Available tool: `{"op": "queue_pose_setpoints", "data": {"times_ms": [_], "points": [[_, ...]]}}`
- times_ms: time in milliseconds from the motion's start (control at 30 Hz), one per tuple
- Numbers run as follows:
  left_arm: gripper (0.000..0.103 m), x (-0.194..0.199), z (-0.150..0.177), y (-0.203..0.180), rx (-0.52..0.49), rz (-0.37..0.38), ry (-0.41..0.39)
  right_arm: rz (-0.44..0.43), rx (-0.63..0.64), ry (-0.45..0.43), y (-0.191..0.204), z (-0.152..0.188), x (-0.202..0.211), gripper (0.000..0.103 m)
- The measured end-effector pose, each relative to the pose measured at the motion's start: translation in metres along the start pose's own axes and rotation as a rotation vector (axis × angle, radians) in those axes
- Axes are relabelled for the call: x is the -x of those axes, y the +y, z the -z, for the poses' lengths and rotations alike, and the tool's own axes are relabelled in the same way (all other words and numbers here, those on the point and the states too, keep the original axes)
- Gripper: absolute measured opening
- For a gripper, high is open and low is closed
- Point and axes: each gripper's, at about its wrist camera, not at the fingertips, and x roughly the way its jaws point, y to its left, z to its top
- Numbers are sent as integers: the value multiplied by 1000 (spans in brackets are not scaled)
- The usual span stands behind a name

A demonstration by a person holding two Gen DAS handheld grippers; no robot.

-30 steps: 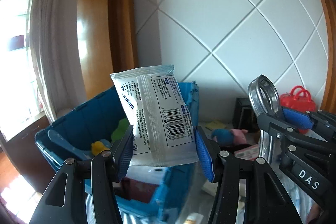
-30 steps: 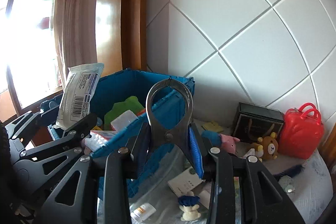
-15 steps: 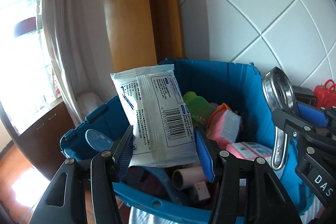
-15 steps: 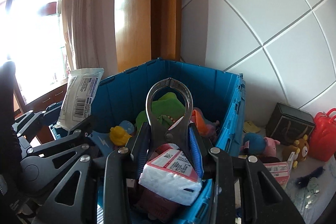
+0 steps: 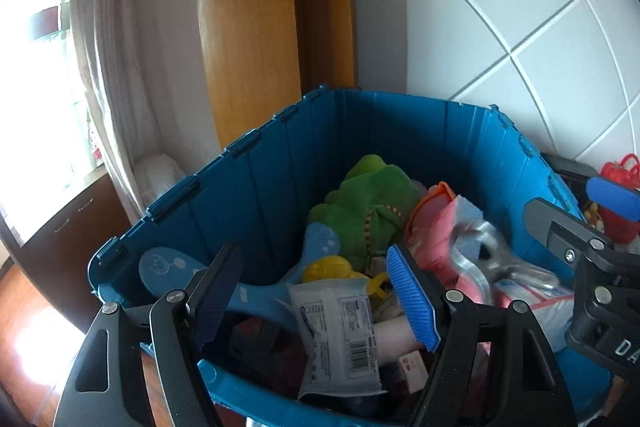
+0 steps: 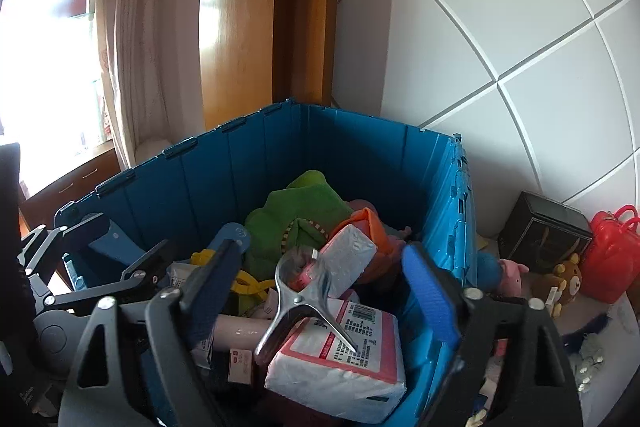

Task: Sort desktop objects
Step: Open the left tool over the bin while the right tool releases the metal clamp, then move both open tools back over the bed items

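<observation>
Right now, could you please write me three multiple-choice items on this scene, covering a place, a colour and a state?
1. Where does the metal clip lie?
A. On the pink tissue pack inside the bin
B. On the table beside the red bag
C. Between shut pads

2. What colour is the bin?
A. Red
B. Blue
C. Grey

3. How do the left gripper and the right gripper stand?
A. Both open
B. Both shut
C. Only the left open

Key: 1 A, the clip rests on the pack. 2 B, the walls are blue. 3 A, their jaws have just been opening and grip nothing.
</observation>
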Motion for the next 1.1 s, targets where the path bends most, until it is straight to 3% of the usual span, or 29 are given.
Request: {"op": "queue_pose_setpoints", "data": {"times_ms": [100, 167, 567, 1100], "points": [[76, 2, 1, 2, 9, 5, 2, 8, -7, -2, -2, 1, 3, 91], [76, 4, 3, 2, 13, 10, 3, 21, -10, 0, -3, 3, 5, 103], [82, 45, 15, -15, 50, 74, -48, 112, -52, -74, -27, 28, 64, 103], [83, 113, 37, -116, -105, 273, -118, 282, -230, -83, -114, 96, 149, 103]]}}
